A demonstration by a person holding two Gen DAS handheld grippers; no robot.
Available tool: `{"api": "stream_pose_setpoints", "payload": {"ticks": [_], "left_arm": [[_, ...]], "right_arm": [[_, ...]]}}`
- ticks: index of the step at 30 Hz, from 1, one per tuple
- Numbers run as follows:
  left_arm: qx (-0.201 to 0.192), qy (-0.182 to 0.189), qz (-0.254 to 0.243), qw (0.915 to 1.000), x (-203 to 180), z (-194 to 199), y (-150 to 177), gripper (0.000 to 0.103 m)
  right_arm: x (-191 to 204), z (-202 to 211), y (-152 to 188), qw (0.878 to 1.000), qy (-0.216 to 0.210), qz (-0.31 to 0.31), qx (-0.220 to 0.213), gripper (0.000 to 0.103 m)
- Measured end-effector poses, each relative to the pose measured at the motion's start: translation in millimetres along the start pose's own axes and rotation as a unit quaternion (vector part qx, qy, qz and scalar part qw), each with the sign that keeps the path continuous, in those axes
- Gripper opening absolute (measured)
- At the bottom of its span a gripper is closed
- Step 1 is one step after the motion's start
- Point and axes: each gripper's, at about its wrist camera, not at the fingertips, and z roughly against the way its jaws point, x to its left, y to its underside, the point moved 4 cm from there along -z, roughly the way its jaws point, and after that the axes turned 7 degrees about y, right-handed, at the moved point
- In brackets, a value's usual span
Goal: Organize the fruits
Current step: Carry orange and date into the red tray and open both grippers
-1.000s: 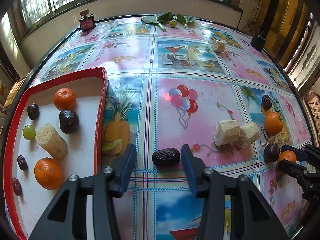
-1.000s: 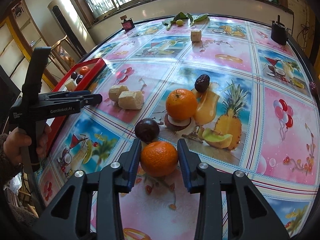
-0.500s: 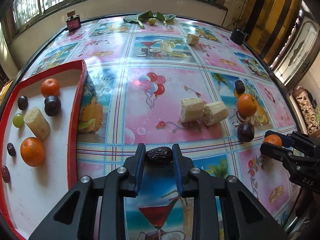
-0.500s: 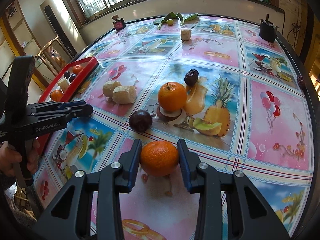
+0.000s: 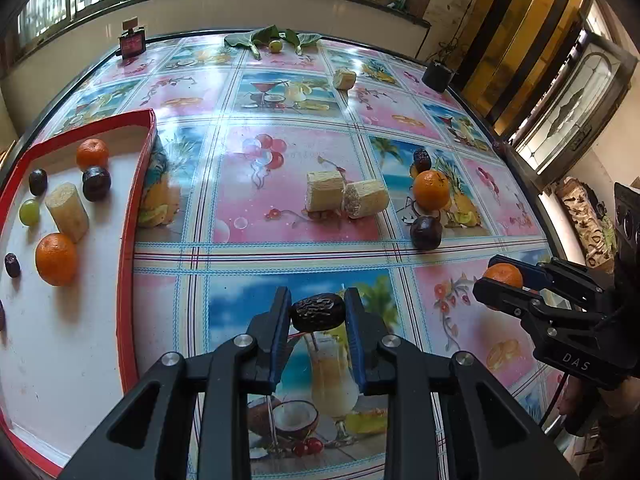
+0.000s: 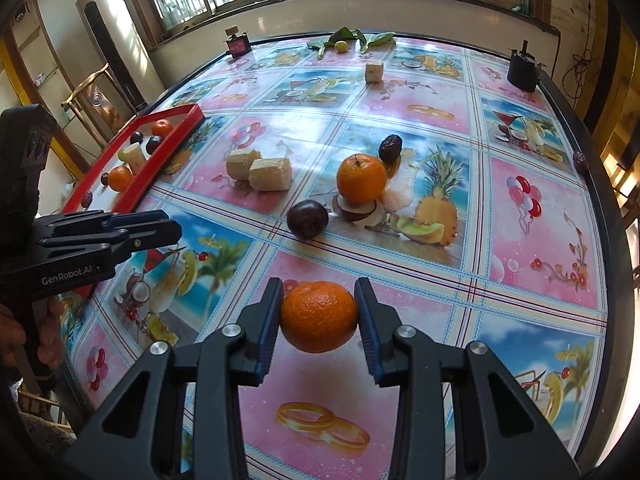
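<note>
My left gripper (image 5: 317, 312) is shut on a dark wrinkled date (image 5: 318, 313), held above the table. My right gripper (image 6: 318, 316) is shut on a small orange (image 6: 319, 315), also lifted; in the left wrist view that orange (image 5: 503, 275) shows at the right edge. The red-rimmed white tray (image 5: 132, 208) lies to the left with two oranges, a sugarcane piece, a green grape and dark fruits in it. Loose on the table are two sugarcane pieces (image 5: 346, 197), an orange (image 5: 431, 190), a passion fruit (image 5: 426, 232) and another date (image 5: 421, 159).
A lone sugarcane piece (image 5: 345, 78), green leaves with a small fruit (image 5: 275, 45), a perfume bottle (image 5: 132, 42) and a black box (image 5: 437, 76) stand along the far side. A hand (image 6: 24, 332) holds the left gripper's handle. Windows line the wall behind.
The left gripper closed on the date and lifted it off the table, drawing back. The right gripper raised its orange higher above the table.
</note>
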Motion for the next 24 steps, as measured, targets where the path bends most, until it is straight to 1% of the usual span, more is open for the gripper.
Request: {"api": "stream_pose_setpoints", "payload": {"ticks": [3,9,16,24], "left_arm": [[-0.008,0.003,0.003,1.0000,6,13,-1,0.026],[-0.030,-0.011,0.013,0.9994,33,41,-6,0.026],[-0.058,-0.042,0.034,0.9968,80,78,-9,0.026],[-0.082,-0.093,0.067,0.9901,145,115,-1,0.026]], "right_arm": [[18,2,-8,1.000,-0.003,0.011,-0.005,0.038],[64,2,-28,0.999,-0.017,0.039,-0.013,0.038],[127,-4,-56,0.995,-0.039,0.085,-0.025,0.038],[203,-16,-86,0.989,-0.074,0.127,-0.033,0.038]]}}
